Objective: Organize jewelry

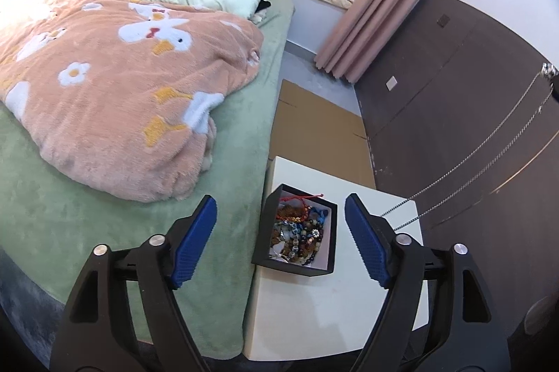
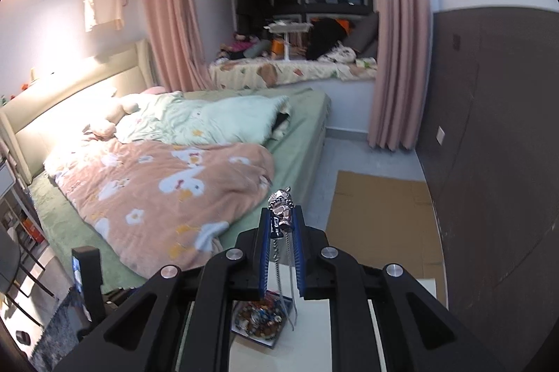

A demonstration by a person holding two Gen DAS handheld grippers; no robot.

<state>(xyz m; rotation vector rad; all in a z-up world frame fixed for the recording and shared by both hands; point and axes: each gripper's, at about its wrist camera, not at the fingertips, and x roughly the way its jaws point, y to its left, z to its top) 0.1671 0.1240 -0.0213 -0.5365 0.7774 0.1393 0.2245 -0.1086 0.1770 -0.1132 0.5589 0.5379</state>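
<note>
Right gripper point(image 2: 283, 221) is clamped on a silver pendant point(image 2: 282, 209), which sits pinched between the blue pads point(image 2: 266, 242) at the fingertips and pokes out just past them. The silver chain point(image 2: 279, 263) hangs from the pendant in two strands, down between the fingers toward the jewelry box point(image 2: 260, 319) on the white side table point(image 2: 314, 330). The chain's lower end dangles just right of the box; contact with the tabletop unclear.

Left gripper point(image 1: 281, 228) is released, jaws wide apart, nothing between the pads. The box point(image 1: 297, 228) lies on the table point(image 1: 300, 302) ahead of it, framed in the gap between the two fingers, well apart from both. It's a black open tray with a pale lining, filled with tangled bead bracelets point(image 1: 304, 239) and red cord.

From the left wrist view the chain point(image 1: 489, 148) runs taut-ish from the pendant point(image 1: 548, 70), up and right of the box, down to the table's right edge beside the box.

Table stands against the bed point(image 1: 104, 197), box near the bed-side edge. Flat cardboard point(image 1: 321, 127) lies on the floor beyond the table.
</note>
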